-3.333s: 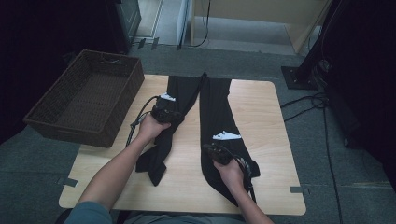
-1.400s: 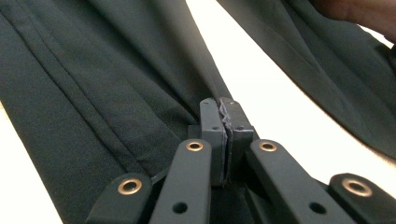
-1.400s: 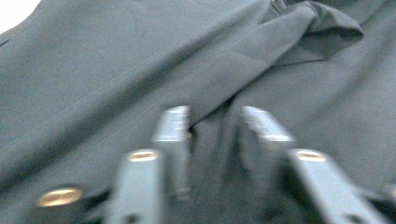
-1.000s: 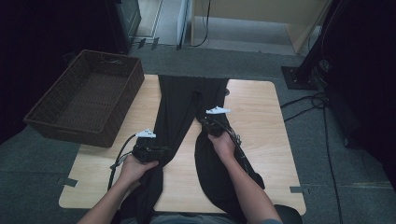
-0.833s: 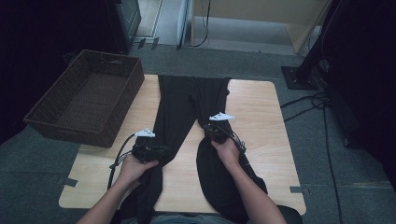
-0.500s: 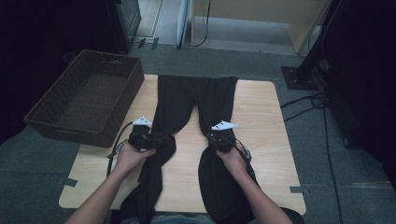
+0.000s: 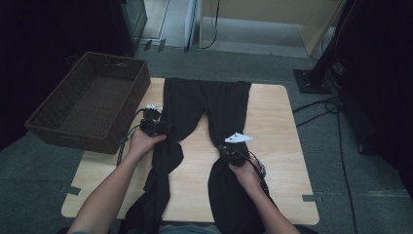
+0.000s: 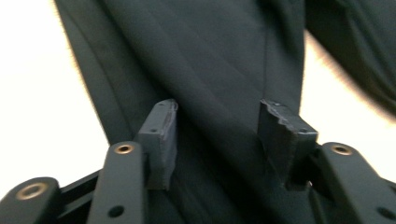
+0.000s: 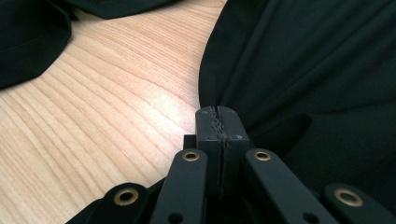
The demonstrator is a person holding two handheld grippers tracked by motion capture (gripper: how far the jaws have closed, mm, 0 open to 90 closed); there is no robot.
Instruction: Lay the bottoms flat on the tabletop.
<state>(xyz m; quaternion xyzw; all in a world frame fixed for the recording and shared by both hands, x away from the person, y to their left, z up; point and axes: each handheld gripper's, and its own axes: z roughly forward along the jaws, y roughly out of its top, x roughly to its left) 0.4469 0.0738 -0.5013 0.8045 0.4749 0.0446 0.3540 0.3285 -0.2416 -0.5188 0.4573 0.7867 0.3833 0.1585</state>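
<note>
Black trousers (image 7: 204, 122) are spread flat on the light wooden table (image 7: 287, 122), waistband at the far edge, both legs running back toward the person and off the near edge.

Nearest, the right forearm comes in from the bottom and angles up over the right trouser leg. The right gripper (image 7: 233, 152) sits low at that leg's inner edge, its 2 jaws pressed together on a fold of the black cloth, bare wood just beside it in the right gripper view.

A bit farther out, the left forearm reaches diagonally up to the left leg. The left gripper (image 7: 158, 127) rests at that leg's outer edge. Its jaws have just been opening, and they stand apart with cloth lying between the pads (image 8: 161, 135), not pinched.

Farthest left, a dark brown woven basket (image 7: 58, 131) overhangs the table's corner.
</note>
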